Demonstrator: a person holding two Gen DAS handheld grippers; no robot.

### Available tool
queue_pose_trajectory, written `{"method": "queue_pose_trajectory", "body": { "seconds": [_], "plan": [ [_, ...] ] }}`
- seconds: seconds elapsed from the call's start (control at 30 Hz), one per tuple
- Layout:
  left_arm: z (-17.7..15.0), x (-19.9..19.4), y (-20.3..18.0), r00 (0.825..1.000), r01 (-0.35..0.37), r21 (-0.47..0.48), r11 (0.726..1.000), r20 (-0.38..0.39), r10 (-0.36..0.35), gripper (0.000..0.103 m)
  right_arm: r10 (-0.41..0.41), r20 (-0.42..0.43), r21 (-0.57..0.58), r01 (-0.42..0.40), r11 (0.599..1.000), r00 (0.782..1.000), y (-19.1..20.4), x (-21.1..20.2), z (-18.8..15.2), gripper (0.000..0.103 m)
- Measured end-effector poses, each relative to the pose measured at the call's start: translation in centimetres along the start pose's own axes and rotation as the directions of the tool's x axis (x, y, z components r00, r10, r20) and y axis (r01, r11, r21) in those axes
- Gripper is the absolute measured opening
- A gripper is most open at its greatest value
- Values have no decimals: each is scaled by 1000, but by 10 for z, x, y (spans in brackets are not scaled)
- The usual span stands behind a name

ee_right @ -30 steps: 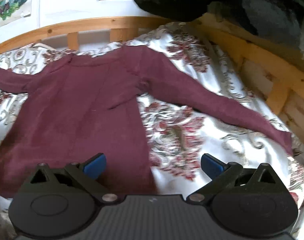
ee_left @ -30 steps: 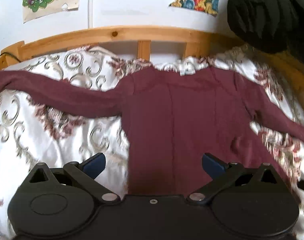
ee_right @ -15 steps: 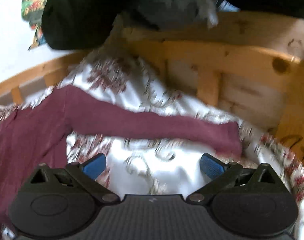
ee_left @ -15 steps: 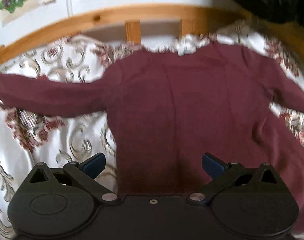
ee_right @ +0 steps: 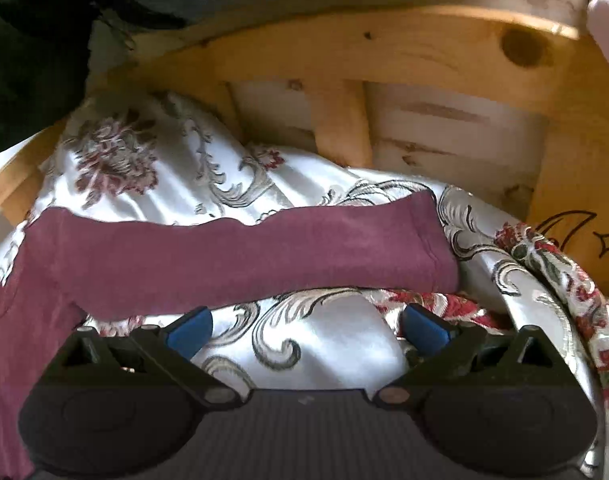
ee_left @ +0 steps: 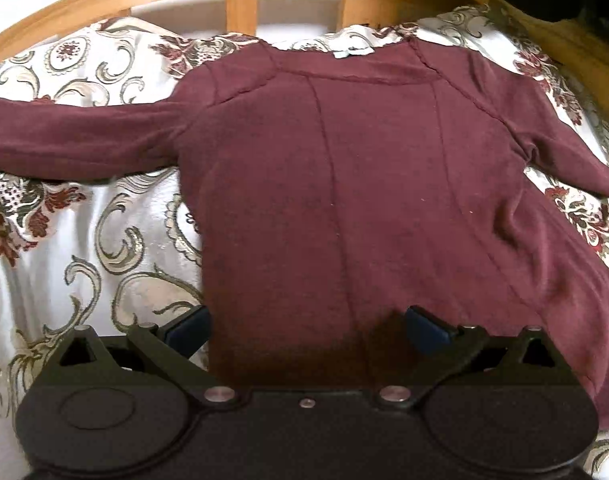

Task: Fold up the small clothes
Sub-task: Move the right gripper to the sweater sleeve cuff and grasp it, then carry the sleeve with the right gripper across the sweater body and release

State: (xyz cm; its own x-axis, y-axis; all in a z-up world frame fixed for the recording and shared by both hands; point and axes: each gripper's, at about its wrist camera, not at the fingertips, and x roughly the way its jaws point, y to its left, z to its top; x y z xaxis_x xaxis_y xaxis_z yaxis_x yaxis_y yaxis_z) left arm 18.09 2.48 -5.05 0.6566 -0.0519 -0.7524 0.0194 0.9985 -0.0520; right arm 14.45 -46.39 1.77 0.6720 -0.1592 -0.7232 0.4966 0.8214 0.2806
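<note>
A maroon long-sleeved top (ee_left: 344, 184) lies flat on a floral bedspread (ee_left: 84, 248), neck toward the wooden rail, both sleeves spread out sideways. My left gripper (ee_left: 306, 326) is open, low over the lower body of the top, its blue pads straddling the fabric near the hem. In the right wrist view the top's sleeve (ee_right: 240, 256) stretches across to its cuff (ee_right: 436, 240). My right gripper (ee_right: 306, 326) is open just short of that sleeve, over bare bedspread (ee_right: 328, 340), with nothing between its fingers.
A wooden slatted bed rail (ee_left: 240, 4) runs along the far side and a wooden end frame (ee_right: 384, 60) rises close behind the cuff. Dark clothing (ee_right: 44, 40) hangs over the frame's corner. A hand (ee_right: 606, 20) shows at the upper right edge.
My left gripper has moved in closer and lower over the top's body. My right gripper has swung right from the body and come down near the sleeve's cuff end.
</note>
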Motion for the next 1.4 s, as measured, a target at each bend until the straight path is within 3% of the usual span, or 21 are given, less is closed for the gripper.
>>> {"method": "queue_pose_trajectory", "body": {
  "seconds": [0.3, 0.47, 0.53, 0.63, 0.73, 0.87, 0.97, 1.03, 1.1, 1.17, 1.2, 1.27, 1.4],
  "plan": [
    [-4, -2, -6, 999, 10, 47, 999, 30, -11, 102, -46, 52, 230, 32, 973, 998, -16, 22, 9, 103],
    [-4, -6, -6, 998, -3, 45, 999, 63, 0, 102, -168, 106, 304, 129, 944, 980, -17, 28, 8, 92],
    [-3, -10, -5, 996, -10, 39, 999, 90, 7, 102, -242, 117, 322, 194, 927, 963, -16, 31, 9, 77],
    [0, -15, -2, 992, -24, 27, 999, 123, 21, 102, -267, 108, 386, 207, 899, 958, -25, 38, 10, 25],
    [3, -20, 2, 990, -27, 12, 1000, 140, 25, 102, -233, 173, 427, 141, 893, 957, -28, 27, 5, 6],
    [7, -24, 7, 987, -25, -10, 1000, 157, 26, 102, -184, 340, 249, 101, 963, 922, 7, 1, 1, 4],
    [9, -27, 9, 986, -20, -19, 1000, 166, 23, 102, -61, 489, 15, 62, 998, 870, 50, -23, -4, 4],
    [10, -28, 11, 984, -19, -25, 1000, 174, 23, 102, 64, 564, -173, 42, 984, 823, 85, -40, -12, 4],
    [12, -31, 13, 983, -21, -33, 999, 184, 26, 102, 195, 603, -341, 28, 940, 774, 116, -54, -25, 4],
    [15, -33, 18, 980, -30, -52, 998, 195, 39, 102, 327, 611, -508, 40, 860, 721, 148, -64, -46, 4],
    [15, -34, 20, 979, -36, -63, 997, 198, 47, 102, 383, 597, -573, 42, 818, 705, 162, -68, -56, 4],
    [19, -35, 27, 977, -49, -93, 994, 203, 67, 102, 472, 547, -675, 31, 738, 691, 184, -69, -76, 4],
    [26, -36, 46, 972, -76, -160, 984, 210, 109, 102, 585, 414, -813, -6, 583, 698, 216, -63, -116, 3]
  ]
}}
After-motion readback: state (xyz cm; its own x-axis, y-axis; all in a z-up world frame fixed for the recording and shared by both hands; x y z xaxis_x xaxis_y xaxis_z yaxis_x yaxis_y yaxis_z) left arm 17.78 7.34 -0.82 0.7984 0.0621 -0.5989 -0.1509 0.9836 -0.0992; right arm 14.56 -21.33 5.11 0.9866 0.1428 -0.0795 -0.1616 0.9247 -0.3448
